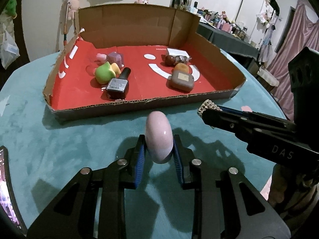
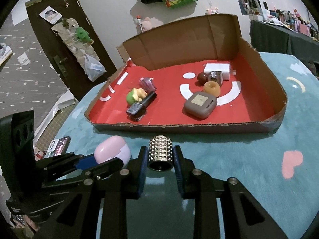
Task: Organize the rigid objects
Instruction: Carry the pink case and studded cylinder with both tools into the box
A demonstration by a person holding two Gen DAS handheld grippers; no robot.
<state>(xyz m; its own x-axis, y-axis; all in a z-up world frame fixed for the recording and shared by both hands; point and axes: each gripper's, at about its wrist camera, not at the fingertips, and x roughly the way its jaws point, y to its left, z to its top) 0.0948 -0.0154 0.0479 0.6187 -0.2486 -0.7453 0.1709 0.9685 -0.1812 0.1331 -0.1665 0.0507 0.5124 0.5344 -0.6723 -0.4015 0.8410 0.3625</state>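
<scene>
My left gripper (image 1: 158, 149) is shut on a smooth pink and lilac oval case (image 1: 159, 137), held on edge above the teal tablecloth, a little before the box. In the right wrist view the same case (image 2: 111, 150) shows at the left in that gripper. My right gripper (image 2: 160, 156) is shut on a studded metal cylinder (image 2: 161, 152); its studded tip (image 1: 208, 106) shows in the left wrist view. The cardboard box (image 1: 179, 97) with a red floor lies ahead, with a dark nail polish bottle (image 1: 118, 84), a green toy (image 1: 103, 72) and a grey-brown case (image 2: 200, 104) inside.
The box (image 2: 219, 126) also holds an orange ring (image 2: 212, 87), a brown ball (image 2: 203, 78), a white block (image 2: 218, 69) and a purple piece (image 2: 147, 83). A phone (image 2: 59, 145) lies at the table's left edge. The teal cloth (image 2: 249, 155) carries a pink heart shape.
</scene>
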